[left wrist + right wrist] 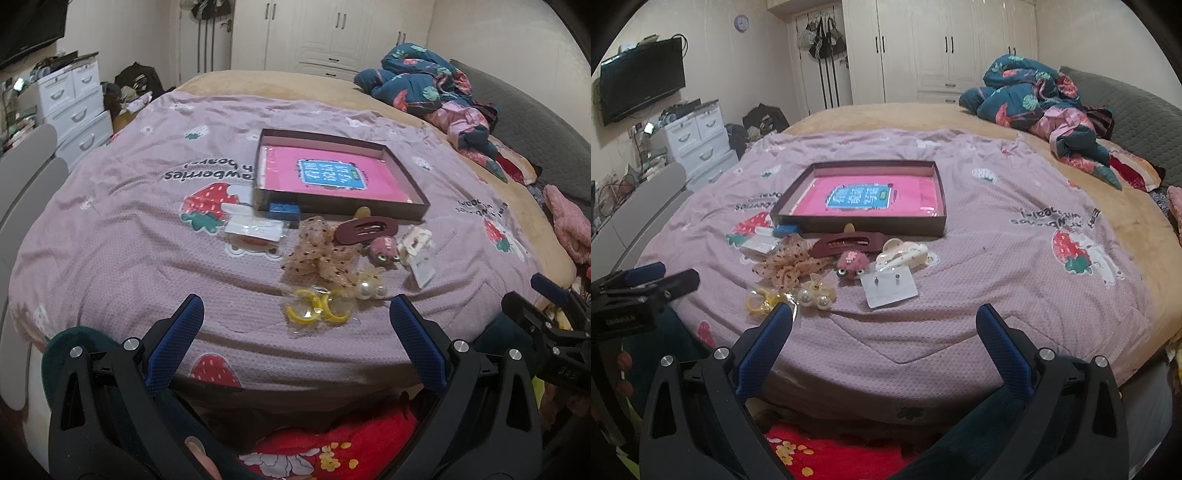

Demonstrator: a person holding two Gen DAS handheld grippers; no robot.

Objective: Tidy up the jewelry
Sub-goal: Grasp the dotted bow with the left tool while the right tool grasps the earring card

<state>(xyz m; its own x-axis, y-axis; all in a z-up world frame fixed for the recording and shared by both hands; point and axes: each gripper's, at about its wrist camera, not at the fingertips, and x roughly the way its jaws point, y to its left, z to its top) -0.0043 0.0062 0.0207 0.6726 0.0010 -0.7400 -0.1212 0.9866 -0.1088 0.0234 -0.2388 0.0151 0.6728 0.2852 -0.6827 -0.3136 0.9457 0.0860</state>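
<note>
Starting with the nearest piece seems best: the yellow earrings (317, 309) in their clear packet lie on the quilt (110, 258), short of the brown box (406, 173); the left gripper (295, 317) hangs released, the right gripper (884, 326) likewise; pinch the packet's edge, not the hoops.

Both cameras sit low at the near edge of the bed (110, 240), each looking forward between its own hand-held gripper's blue fingers across the quilt toward the wardrobes (942, 48). The left view stands a little left of the pile of clips (332, 258); the right view stands further right and sees them left of centre. Both share the box (864, 199), the clips and the far bedding. Each catches the other gripper at its edge.
</note>
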